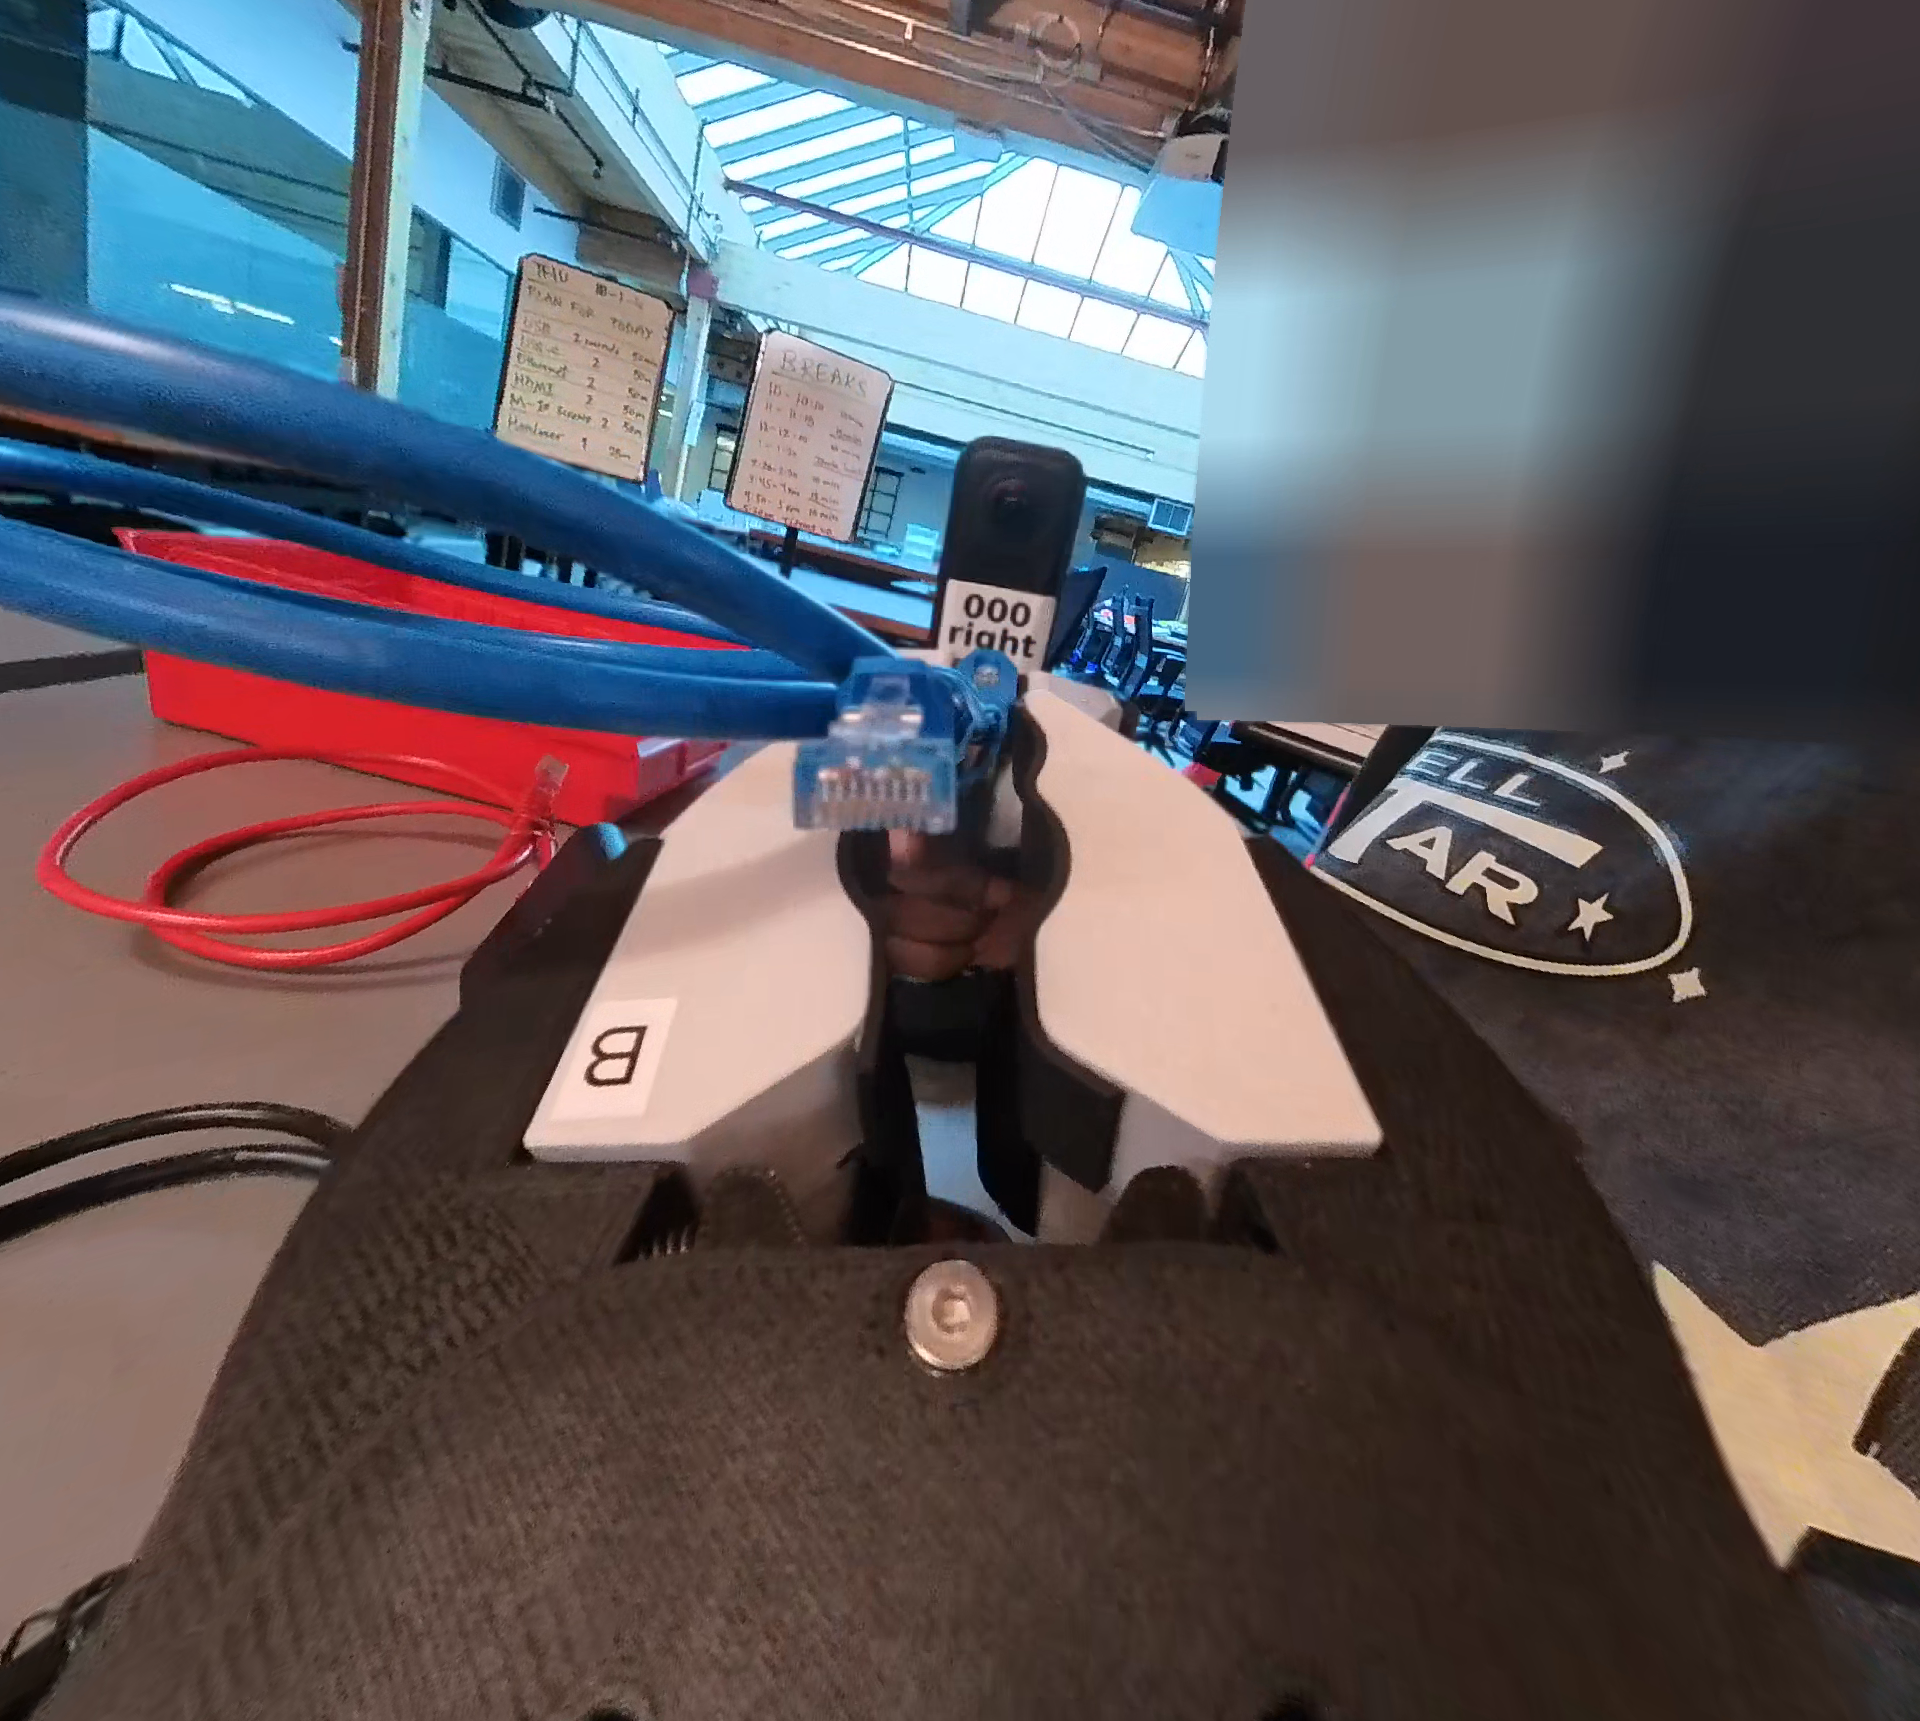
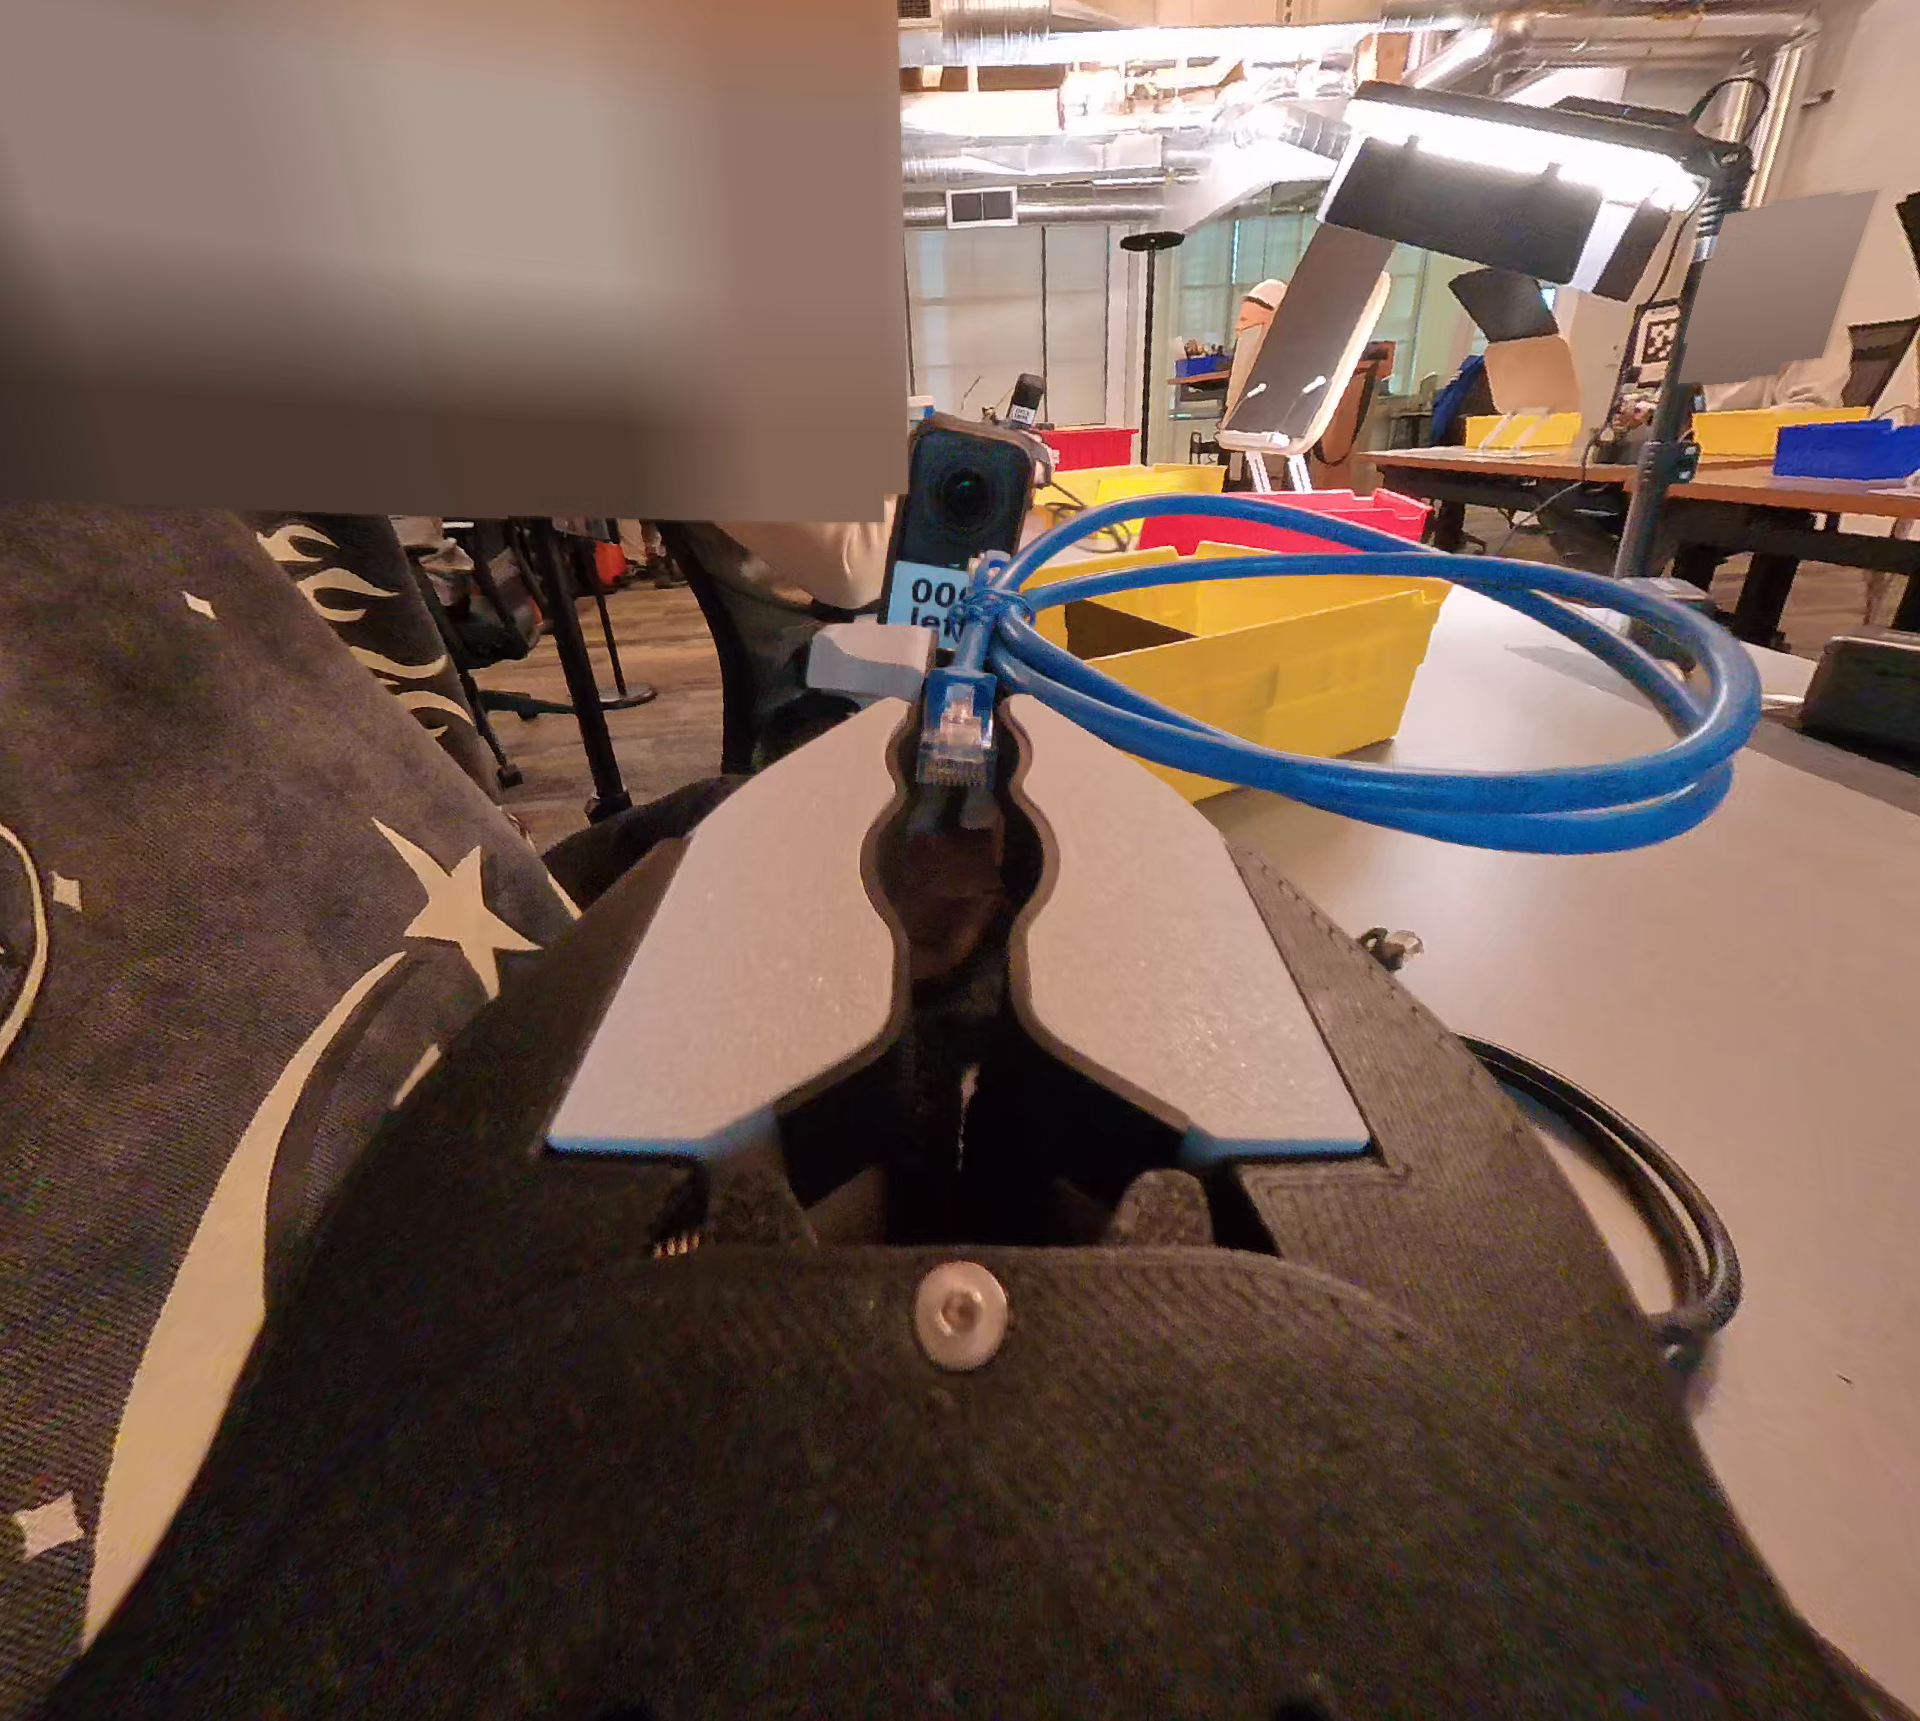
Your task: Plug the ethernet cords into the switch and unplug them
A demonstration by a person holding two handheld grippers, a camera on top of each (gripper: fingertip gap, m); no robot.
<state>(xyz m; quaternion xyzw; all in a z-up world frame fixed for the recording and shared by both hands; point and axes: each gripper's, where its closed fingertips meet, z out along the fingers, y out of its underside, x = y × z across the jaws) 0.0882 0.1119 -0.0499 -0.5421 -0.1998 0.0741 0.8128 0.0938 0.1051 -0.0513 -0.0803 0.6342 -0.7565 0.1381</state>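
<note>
A coiled blue ethernet cord [image 1: 364, 549], tied into a bundle, is held in the air between my two grippers, which face each other. My left gripper [image 1: 1013, 721] is shut at the bundle's tie, and a blue plug [image 1: 873, 767] sticks out just left of its fingertips. In the right wrist view the cord [image 2: 1455, 788] loops off to the right, and my right gripper [image 2: 956, 721] is shut on a blue plug [image 2: 954, 726] between its tips. A red ethernet cord [image 1: 312, 850] lies coiled on the grey table [image 1: 208, 996]. No switch is in view.
A red tray [image 1: 416, 663] stands on the table behind the red cord. A yellow bin [image 2: 1247, 663] stands behind the blue loop. Black cables [image 1: 156, 1152] lie on the table by both grippers. A person's dark printed shirt [image 2: 260, 840] is close beside them. A lamp stand [image 2: 1662, 466] rises at the right. Both grippers' tips are close together, under 4 cm apart.
</note>
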